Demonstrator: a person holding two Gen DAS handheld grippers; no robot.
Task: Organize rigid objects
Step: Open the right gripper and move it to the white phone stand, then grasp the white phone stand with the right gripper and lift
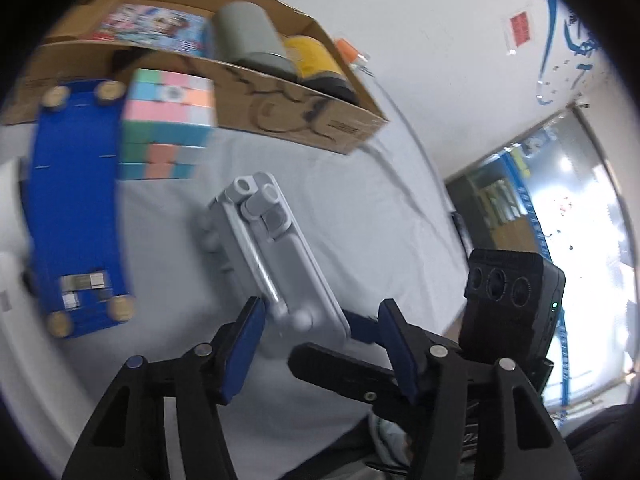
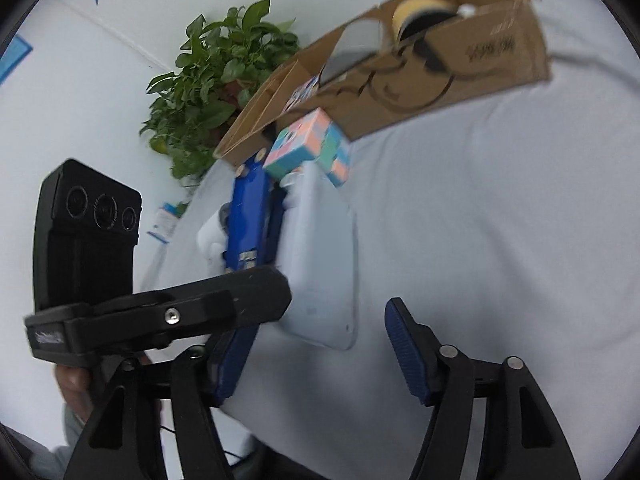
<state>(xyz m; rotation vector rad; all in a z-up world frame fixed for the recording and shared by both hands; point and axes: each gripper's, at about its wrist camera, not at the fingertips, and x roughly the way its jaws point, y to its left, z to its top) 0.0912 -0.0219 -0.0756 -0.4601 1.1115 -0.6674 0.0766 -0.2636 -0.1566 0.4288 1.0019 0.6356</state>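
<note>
Your left gripper (image 1: 320, 344) sits at the bottom of the left wrist view, its blue pads spread on either side of the near end of the grey stand (image 1: 272, 248). The pads look close to its sides, but blur hides whether they press, so nothing is pinched yet as far as you can tell. Your right gripper (image 2: 316, 356) is at the bottom of its own view, jaws spread over bare cloth, holding nothing; the stand's pale back lies just ahead of it, centre frame.

The step in hand seems to be picking up the stand. Next you likely need to close the left pads squarely on its narrow end, lift it level, and carry it toward the box.

Further out, left of centre, the blue board (image 1: 76, 208) lies on the white cloth (image 1: 380, 220), with the cube (image 1: 168, 120) just beside it, against the box front. Both still wait outside.

At the top, the cardboard box (image 1: 304, 120) already holds a colourful pack (image 1: 152, 26) at its left, a grey cylinder (image 1: 248, 34) in the middle and a yellow roll (image 1: 312, 58) at its right.
</note>
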